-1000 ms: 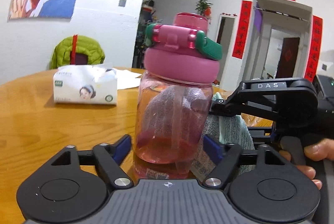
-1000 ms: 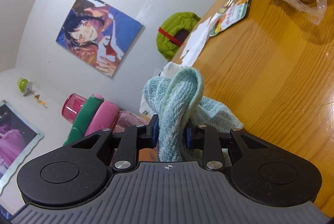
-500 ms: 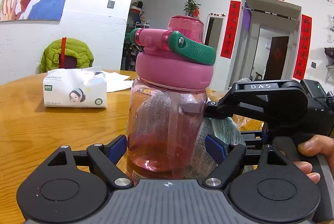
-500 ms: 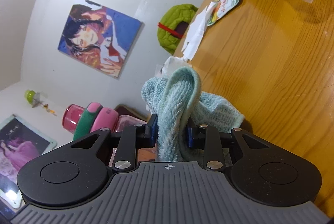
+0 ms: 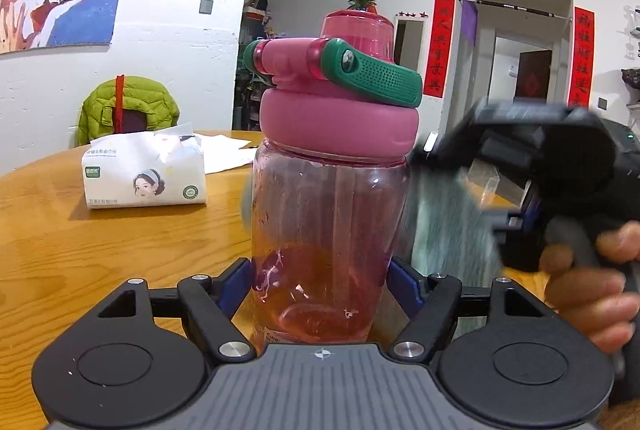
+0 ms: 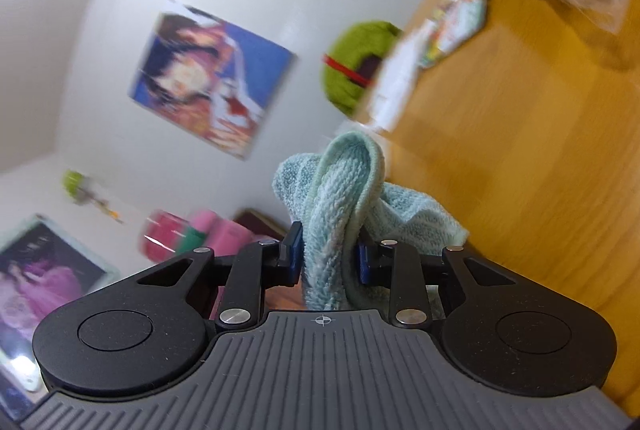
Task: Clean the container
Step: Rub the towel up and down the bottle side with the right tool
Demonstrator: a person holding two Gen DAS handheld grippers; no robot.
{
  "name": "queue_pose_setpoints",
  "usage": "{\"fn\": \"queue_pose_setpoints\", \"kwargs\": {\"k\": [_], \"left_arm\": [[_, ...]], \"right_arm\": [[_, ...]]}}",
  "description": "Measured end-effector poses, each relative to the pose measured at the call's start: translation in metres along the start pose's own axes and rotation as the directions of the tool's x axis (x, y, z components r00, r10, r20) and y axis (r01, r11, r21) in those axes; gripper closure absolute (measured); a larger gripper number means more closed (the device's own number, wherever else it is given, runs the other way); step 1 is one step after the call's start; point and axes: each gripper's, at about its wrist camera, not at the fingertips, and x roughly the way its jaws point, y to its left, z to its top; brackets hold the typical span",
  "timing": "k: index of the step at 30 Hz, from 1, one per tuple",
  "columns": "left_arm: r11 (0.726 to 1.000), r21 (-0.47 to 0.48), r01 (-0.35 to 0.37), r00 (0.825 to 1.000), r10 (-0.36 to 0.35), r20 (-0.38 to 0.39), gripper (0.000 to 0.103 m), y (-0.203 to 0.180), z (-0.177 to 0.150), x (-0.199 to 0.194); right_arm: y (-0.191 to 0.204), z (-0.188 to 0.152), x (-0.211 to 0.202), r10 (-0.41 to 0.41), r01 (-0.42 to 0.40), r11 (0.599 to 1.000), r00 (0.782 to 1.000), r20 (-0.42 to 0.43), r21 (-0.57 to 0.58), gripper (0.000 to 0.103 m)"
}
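Item: pink water bottle (image 5: 328, 230), upright; my left gripper (image 5: 322, 288) is closing on its base, steadying it. My right gripper (image 6: 328, 254) is pinching teal towel (image 6: 344, 197) for wiping.

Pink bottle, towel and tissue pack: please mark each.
pink bottle (image 5: 326, 213): left wrist view, clear body.
towel (image 6: 340, 205): right wrist view, folded loop.
tissue pack (image 5: 144, 179): left wrist view, printed front.

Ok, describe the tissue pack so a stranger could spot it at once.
Start at the round wooden table. Left of the pink bottle, in front of the green jacket, lies the tissue pack: the only white soft packet, printed with a woman's portrait.
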Motion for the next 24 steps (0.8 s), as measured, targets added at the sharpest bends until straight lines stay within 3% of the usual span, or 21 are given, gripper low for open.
{"fn": "queue_pose_setpoints", "kwargs": {"k": [2,4,6,8,9,10,12,14,16,18,19,21,23,24], "left_arm": [[1.0,0.002,0.0,1.0,0.0,0.0,0.032,0.0,0.0,0.0],[1.0,0.001,0.0,1.0,0.0,0.0,0.032,0.0,-0.001,0.0],[1.0,0.001,0.0,1.0,0.0,0.0,0.032,0.0,-0.001,0.001],[1.0,0.0,0.0,1.0,0.0,0.0,0.032,0.0,-0.001,0.001],[1.0,0.0,0.001,1.0,-0.001,0.0,0.032,0.001,-0.001,0.001],[1.0,-0.001,0.001,1.0,-0.001,0.0,0.032,0.001,-0.001,0.001],[1.0,-0.001,0.001,1.0,-0.001,0.0,0.032,0.001,-0.001,0.001],[1.0,-0.002,0.001,1.0,-0.001,0.002,0.032,0.001,-0.001,0.001],[1.0,-0.001,0.0,1.0,0.0,0.002,0.032,0.001,-0.002,0.001],[1.0,-0.001,0.0,1.0,0.0,0.002,0.032,0.001,-0.001,0.001],[1.0,-0.002,0.0,1.0,0.0,0.002,0.032,0.001,-0.001,0.001],[1.0,-0.004,0.0,1.0,0.0,0.002,0.032,0.001,-0.001,0.001],[1.0,-0.001,-0.002,1.0,0.002,0.001,0.032,0.0,-0.001,0.0],[1.0,-0.003,-0.001,1.0,0.001,0.001,0.032,0.0,-0.001,0.0]], "right_arm": [[-0.001,0.002,-0.004,0.078,-0.079,0.996,0.997,0.016,0.034,0.072],[-0.007,0.002,0.0,0.098,-0.097,0.992,0.995,-0.006,0.086,0.072],[-0.013,0.0,0.009,0.005,0.001,0.994,0.998,-0.059,0.109,0.072],[-0.019,-0.004,0.021,-0.159,0.171,0.981,0.979,-0.131,0.089,0.072],[-0.02,-0.005,0.025,-0.204,0.218,0.973,0.967,-0.15,0.081,0.073],[-0.019,-0.005,0.026,-0.203,0.215,0.974,0.968,-0.146,0.073,0.073],[-0.013,-0.003,0.022,-0.153,0.16,0.985,0.982,-0.11,0.057,0.073],[-0.011,0.0,0.011,-0.013,0.017,0.996,0.999,-0.047,0.09,0.073],[-0.01,0.003,0.002,0.12,-0.12,0.986,0.993,0.01,0.12,0.073],[-0.013,0.003,0.004,0.151,-0.149,0.977,0.989,0.004,0.153,0.073],[-0.016,0.002,0.008,0.125,-0.121,0.978,0.992,-0.018,0.169,0.073],[-0.021,-0.001,0.019,-0.014,0.028,0.986,0.996,-0.087,0.162,0.073],[-0.027,-0.004,0.027,-0.153,0.174,0.975,0.977,-0.15,0.14,0.073],[-0.028,-0.004,0.028,-0.161,0.182,0.973,0.975,-0.152,0.141,0.073]]}}
